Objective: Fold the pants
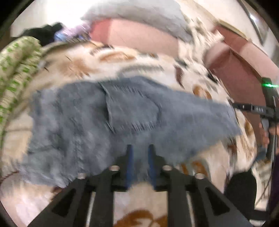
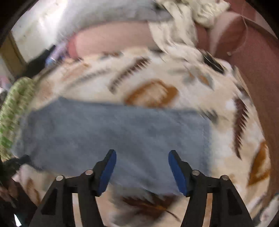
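Blue denim pants point(image 1: 122, 118) lie on a patterned blanket point(image 1: 104, 66), back pocket up. My left gripper point(image 1: 140, 148) is shut on the near edge of the pants, with denim pinched between its blue pads. In the right wrist view the pants point(image 2: 113, 132) spread as a flat blue band across the blanket point(image 2: 157, 83). My right gripper point(image 2: 141, 153) is open and empty, its fingers wide apart just over the pants' near edge. Both views are motion-blurred.
A pink cushion point(image 1: 136, 36) and a grey pillow point(image 1: 139, 12) lie at the back. A green and white cloth point(image 1: 15, 66) sits at left. A dark red sofa arm point(image 1: 244, 69) is at right. The other gripper's black body point(image 1: 261, 110) shows at the right edge.
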Tool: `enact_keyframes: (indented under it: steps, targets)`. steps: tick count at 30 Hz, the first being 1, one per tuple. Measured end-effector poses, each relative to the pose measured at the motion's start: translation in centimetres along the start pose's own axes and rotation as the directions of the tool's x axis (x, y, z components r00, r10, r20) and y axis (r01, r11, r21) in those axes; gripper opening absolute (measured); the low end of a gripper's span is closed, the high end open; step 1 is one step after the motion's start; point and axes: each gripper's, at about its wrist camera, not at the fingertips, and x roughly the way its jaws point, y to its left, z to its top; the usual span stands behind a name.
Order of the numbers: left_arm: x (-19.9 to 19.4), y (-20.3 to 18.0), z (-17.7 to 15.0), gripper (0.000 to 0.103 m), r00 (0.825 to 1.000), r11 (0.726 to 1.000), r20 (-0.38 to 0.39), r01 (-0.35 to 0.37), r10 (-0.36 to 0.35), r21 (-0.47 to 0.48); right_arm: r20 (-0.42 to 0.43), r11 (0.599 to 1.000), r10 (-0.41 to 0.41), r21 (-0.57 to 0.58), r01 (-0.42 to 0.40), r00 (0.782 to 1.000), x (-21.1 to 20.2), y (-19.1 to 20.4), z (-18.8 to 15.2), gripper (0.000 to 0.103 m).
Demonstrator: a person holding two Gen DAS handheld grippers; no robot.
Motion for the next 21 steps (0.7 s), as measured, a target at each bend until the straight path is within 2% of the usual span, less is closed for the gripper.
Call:
enact_keyframes:
  steps: [1, 2, 5, 9, 13, 16, 21]
  targets:
    - [-0.4, -0.2, 0.4, 0.042, 0.999, 0.999, 0.029, -0.029, 0.030, -0.019, 0.009, 1.000, 0.028, -0.010, -0.028, 1.000, 0.4, 1.2, 0.5, 0.066]
    - [-0.7, -0.3, 0.6, 0.048, 0.998, 0.999, 0.047, -0.044, 0.045, -0.029, 0.019, 0.997, 0.067, -0.030, -0.066, 0.998, 1.1, 3.1, 1.4, 0.066]
    - [-0.9, -1.1, 0.5, 0.049, 0.992, 0.994, 0.068, -0.102, 0.104, -0.023, 0.001, 0.982, 0.160, -0.097, -0.159, 0.987, 3.5, 8.5, 3.5, 0.066]
    - [-0.2, -1.0, -1.3, 0.049, 0.987, 0.986, 0.008, -0.162, 0.162, -0.031, -0.030, 0.953, 0.240, -0.184, -0.241, 0.970, 6.8, 13.5, 6.0, 0.066]
    - [0.1, 0.6, -2.8, 0.049, 0.979, 0.976, -0.018, -0.206, 0.205, -0.076, -0.088, 0.931, 0.265, -0.238, -0.278, 0.960, 10.4, 17.1, 8.6, 0.066]
    - [0.9, 1.7, -3.2, 0.049, 0.981, 0.976, -0.051, -0.191, 0.187, -0.101, -0.149, 0.912, 0.267, -0.280, -0.299, 0.952, 13.5, 19.4, 9.8, 0.066]
    - [2.0, 2.4, -3.3, 0.049, 0.985, 0.980, -0.069, -0.167, 0.161, -0.103, -0.194, 0.903, 0.244, -0.312, -0.296, 0.950, 17.5, 21.7, 11.0, 0.066]
